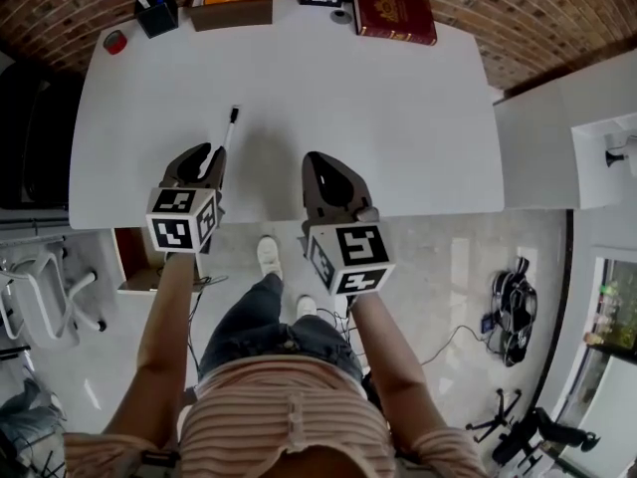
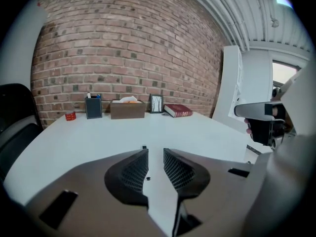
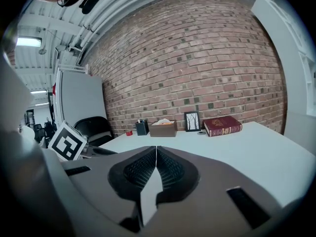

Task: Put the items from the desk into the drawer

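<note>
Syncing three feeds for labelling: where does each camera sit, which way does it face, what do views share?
Head view: on the person's head, looking steeply down on the desk; forearms, left tongs and right tongs show.
Left gripper view: on the left tongs, along its parted jaws toward the brick wall; right tongs at right.
Right gripper view: on the right tongs, along its closed jaws, same wall; left tongs at left.
Shared: red book, tissue box, in all three.
</note>
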The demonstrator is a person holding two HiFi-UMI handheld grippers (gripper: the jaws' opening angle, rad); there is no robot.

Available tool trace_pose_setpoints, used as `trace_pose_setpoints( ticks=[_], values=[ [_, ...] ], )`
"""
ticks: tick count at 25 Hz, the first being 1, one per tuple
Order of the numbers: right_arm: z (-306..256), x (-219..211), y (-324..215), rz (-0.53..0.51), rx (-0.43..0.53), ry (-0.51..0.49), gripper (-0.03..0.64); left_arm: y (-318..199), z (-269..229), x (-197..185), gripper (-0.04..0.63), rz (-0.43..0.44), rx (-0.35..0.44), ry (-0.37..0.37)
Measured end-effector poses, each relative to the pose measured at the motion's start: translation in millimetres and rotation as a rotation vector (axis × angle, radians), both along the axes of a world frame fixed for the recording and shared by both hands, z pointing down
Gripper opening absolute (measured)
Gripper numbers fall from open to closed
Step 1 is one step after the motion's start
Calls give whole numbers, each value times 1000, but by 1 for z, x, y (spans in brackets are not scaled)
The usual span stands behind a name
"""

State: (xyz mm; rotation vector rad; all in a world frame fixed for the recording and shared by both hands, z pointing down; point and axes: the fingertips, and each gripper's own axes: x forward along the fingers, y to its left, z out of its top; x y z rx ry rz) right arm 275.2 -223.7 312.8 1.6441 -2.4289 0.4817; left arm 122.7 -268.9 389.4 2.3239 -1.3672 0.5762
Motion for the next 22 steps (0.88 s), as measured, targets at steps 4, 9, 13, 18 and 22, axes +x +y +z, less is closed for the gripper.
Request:
trace_pose_setpoints(
  ticks=[4,9,13,18,22],
  values=[
    [11,-2,-14,16,-25,9,18,-16,23,2,92,22,-59,-8],
    [25,-6,-30,13,-71,23,17,-36,43,7,94,36,-119,-11],
    [38,-12,-44,2,-108,43,18,-51,60,9,94,46,-169,-44],
    [52,-20,-59,-11,-147,62,18,-67,75,11,97,54,-209,-96],
    [57,-23,-67,-11,-169,59,17,-73,87,12,100,64,-248,-136]
  ],
)
